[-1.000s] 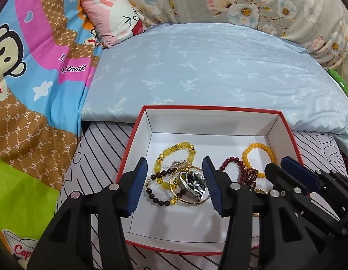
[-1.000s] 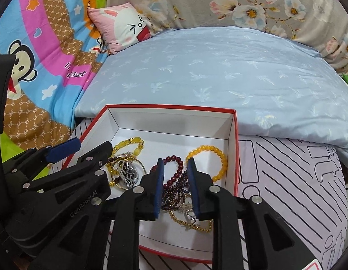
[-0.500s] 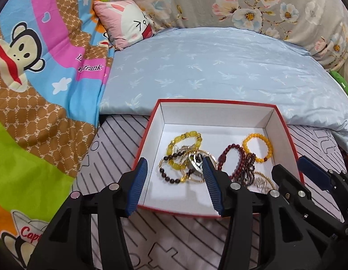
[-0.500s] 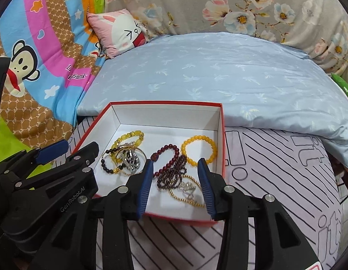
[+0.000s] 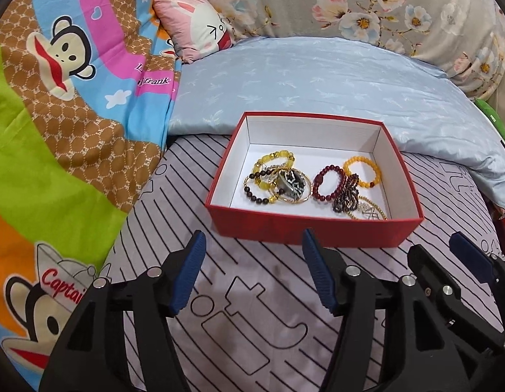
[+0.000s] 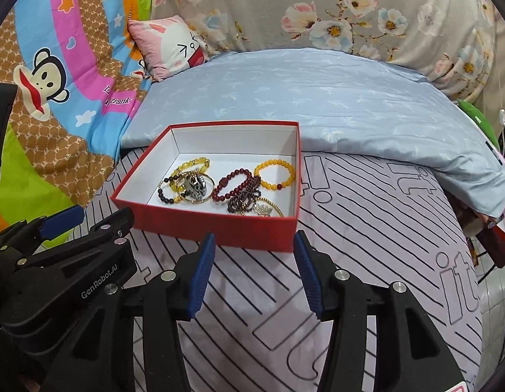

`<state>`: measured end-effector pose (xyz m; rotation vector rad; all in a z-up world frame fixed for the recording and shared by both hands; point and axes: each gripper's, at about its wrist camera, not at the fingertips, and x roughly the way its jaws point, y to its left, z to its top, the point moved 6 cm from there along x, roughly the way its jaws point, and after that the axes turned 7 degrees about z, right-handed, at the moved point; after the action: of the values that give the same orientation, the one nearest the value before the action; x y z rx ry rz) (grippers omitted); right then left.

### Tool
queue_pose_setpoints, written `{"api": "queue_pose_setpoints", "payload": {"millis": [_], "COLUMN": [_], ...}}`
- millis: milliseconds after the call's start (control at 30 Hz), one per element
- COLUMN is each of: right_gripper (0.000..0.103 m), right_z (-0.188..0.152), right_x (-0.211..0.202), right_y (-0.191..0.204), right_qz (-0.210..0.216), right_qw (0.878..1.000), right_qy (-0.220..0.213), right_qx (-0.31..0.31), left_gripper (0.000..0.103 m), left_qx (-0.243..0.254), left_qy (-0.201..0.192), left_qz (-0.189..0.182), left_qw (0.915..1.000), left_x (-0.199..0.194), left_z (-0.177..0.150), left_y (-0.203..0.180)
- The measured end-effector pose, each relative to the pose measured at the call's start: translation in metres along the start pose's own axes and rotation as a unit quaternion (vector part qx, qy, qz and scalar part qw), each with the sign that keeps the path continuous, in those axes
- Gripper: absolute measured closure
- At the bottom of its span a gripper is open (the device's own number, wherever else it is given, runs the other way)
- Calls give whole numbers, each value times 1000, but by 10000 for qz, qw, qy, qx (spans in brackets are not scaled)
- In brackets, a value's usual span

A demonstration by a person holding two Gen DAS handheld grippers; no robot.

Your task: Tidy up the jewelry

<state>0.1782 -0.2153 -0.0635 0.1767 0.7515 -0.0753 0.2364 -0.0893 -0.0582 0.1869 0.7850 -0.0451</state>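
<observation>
A red box with a white inside stands on the striped sheet. In it lie several bracelets: a yellow bead one, a dark red bead one, a gold bangle with a dark pendant, and a yellow and dark bead tangle. My left gripper is open and empty, in front of the box. My right gripper is open and empty, also in front of the box. Each gripper shows at the edge of the other's view.
A light blue quilt lies behind the box. A pink rabbit pillow and a colourful monkey blanket are at the left. A floral cover hangs at the back. The striped sheet spreads around the box.
Both grippers have drawn back out of the box toward me. The right gripper was nearly shut over the dark red beads and has opened; the beads stay in the box.
</observation>
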Motion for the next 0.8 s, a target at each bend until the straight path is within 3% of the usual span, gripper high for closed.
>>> {"api": "queue_pose_setpoints", "payload": {"millis": [133, 400, 733, 800], "right_gripper": [47, 42, 40, 38], "right_z": [-10, -26, -29, -27], "right_x": [-8, -15, -27, -29], "right_y": [-3, -9, -10, -9], "right_qz": [-51, -157, -285, -297], "right_qw": [10000, 9997, 9995, 9995], "right_qy": [14, 62, -8, -31], "right_qx": [67, 166, 124, 120], "left_gripper": [44, 34, 28, 23], "left_qx": [-68, 17, -29, -51], "left_qy": [94, 94, 34, 19], "left_qz": [-21, 142, 276, 332], "left_qw": [9999, 9999, 9996, 9994], "left_x": [-5, -13, -25, -26], "left_z": [-11, -24, -28, -29], "left_y": [3, 5, 8, 11]}}
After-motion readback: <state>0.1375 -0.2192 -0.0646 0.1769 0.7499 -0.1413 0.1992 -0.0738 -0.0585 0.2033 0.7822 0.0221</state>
